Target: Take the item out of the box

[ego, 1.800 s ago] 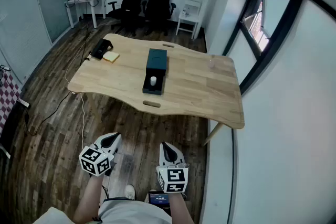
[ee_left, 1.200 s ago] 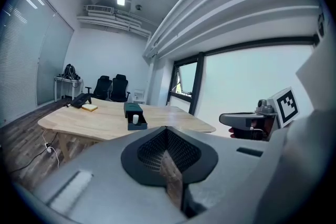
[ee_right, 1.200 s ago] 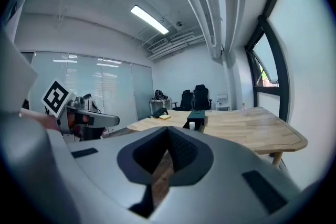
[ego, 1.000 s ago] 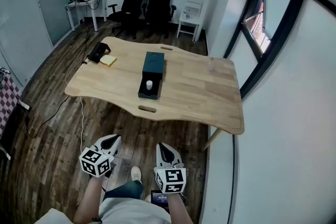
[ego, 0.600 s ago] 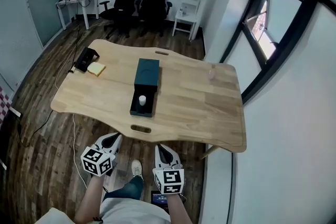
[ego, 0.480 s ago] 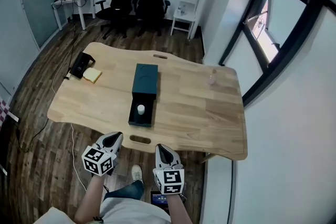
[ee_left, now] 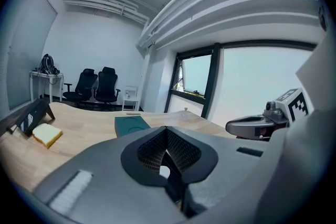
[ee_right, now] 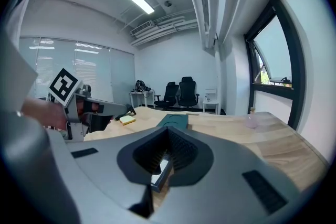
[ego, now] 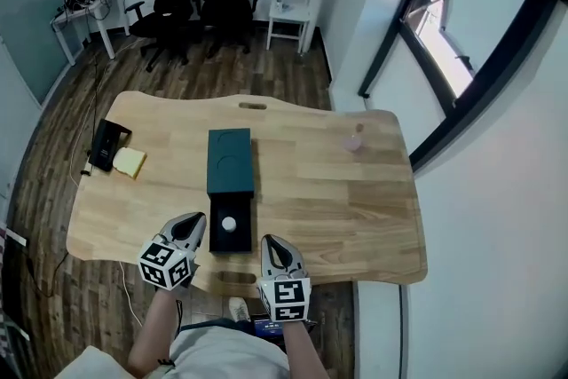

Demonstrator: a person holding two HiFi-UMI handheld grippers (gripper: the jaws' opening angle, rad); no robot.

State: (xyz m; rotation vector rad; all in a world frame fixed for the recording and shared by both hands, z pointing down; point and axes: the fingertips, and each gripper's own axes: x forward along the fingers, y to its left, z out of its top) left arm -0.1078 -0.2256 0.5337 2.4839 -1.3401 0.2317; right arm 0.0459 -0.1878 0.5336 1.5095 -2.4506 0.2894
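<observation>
**A:** Where is the thing we're after?

**B:** The white item (ego: 229, 225) sits in the open well of the dark teal box (ego: 240, 242), low in the centre of the head view. That is close to the lower edge of the table (ego: 355, 209). The lid (ego: 230, 161) lies flat just above the well in frame.

**A:** And the grippers?

**B:** The left gripper (ego: 193, 222) is just left of the well, and the right gripper (ego: 270, 244) is just to its lower right. As far as I can tell, neither touches the box. Both have their jaws pressed together with nothing between them, and each gripper's own view shows the tips meeting.

**A:** So what could go wrong?

**B:** The first risk is reaching in with closed jaws. They'd prod the item instead of straddling it, and it could tip or skid inside the well. One pair has to open before it goes down.

**A:** The item looks small.

**B:** It's small and pale, and I think rounded on top, so an off-centre grip may squeeze it out sideways. It may also fit snugly, and then a lift would drag the box up with it.

**A:** And the box is near the edge.

**B:** Yes, a sideways knock could slide it off toward the person. I'd steady it with the spare gripper. The black device (ego: 105, 145) and yellow pad (ego: 130, 161) at left, and the pink object (ego: 353, 142) at upper right, are well apart from all this.
</observation>
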